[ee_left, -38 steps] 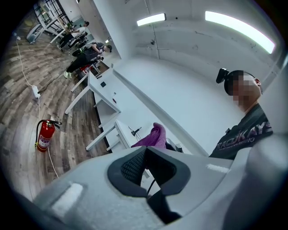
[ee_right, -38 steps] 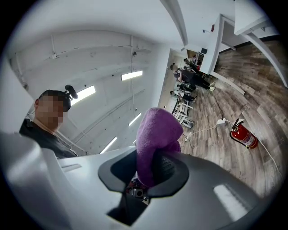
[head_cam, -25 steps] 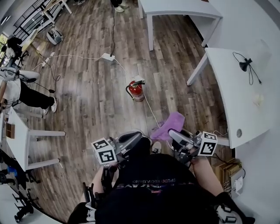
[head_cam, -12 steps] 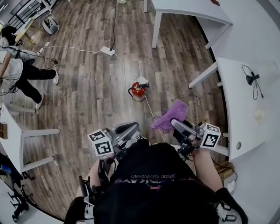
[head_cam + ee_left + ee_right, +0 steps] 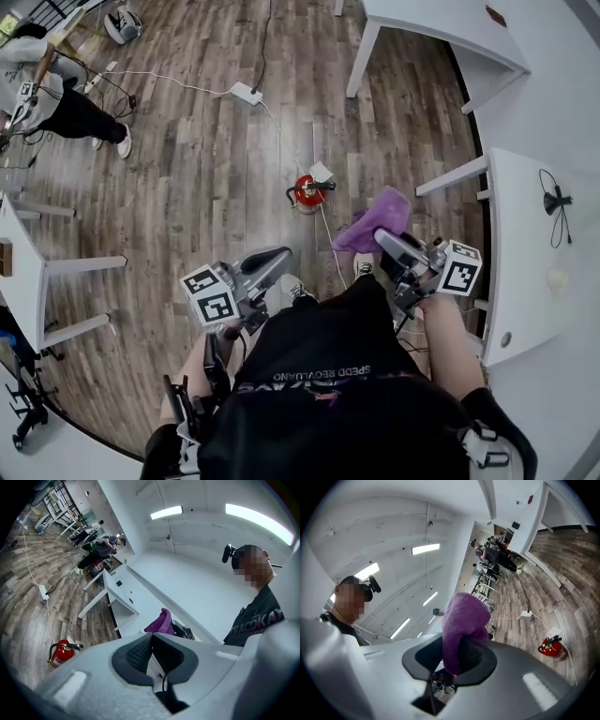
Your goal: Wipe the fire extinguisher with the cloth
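Head view: right gripper pinching cloth, left gripper pressed together, fire extinguisher on open floor.

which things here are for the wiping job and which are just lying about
For the job: fire extinguisher, purple cloth held in the right tongs.
Lying about: power strip, white table, black cable on it.

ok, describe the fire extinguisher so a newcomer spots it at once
Start at the wood-plank floor left of the long white table. A thin white cable runs from a white power strip, and the fire extinguisher sits beside it. It is the only red thing on this stretch of floor, a small cylinder with black handle and hose.
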{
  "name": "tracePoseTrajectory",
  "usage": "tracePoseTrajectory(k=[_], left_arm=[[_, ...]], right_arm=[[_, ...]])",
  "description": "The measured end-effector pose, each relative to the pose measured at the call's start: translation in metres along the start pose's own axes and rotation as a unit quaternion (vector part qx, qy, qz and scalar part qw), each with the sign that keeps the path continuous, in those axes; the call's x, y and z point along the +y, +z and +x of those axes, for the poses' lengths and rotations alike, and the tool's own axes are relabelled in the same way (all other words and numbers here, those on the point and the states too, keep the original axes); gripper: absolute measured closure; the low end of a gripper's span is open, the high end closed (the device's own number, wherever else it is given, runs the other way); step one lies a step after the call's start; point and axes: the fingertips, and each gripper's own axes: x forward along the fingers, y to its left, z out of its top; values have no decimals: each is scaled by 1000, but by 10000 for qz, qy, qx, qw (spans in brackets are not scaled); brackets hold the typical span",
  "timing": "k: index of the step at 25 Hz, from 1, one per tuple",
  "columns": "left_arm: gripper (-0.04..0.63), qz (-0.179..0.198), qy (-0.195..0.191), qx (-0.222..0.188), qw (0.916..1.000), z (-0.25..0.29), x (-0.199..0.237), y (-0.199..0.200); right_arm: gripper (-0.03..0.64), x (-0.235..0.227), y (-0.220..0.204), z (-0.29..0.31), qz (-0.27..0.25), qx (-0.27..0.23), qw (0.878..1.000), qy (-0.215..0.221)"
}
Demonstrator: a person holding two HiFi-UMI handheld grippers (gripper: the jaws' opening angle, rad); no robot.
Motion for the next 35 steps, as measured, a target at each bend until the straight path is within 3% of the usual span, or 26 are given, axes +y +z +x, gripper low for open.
tracePoseTrajectory(k=[8,13,18,29,35], left_arm=[[594,-212,684,-562,9959,39,24,3],[594,-476,1201,-934,9872,75,39,-8],[594,-658,1534,-1033,9805,97,57,-31],[594,-540,1274,-624,9884,69,110,-55],[594,-426,1055,-369,9928,35,138,-56]], right_arm=[[549,-60,50,18,-449,973,9942,126],[549,-101,75,21,-270,1577,9861,452],[549,-144,84,20,-153,2053,9776,432],[549,-179,67,59,-250,1622,9864,67],[549,-200,33,79,-330,1528,9874,-246]])
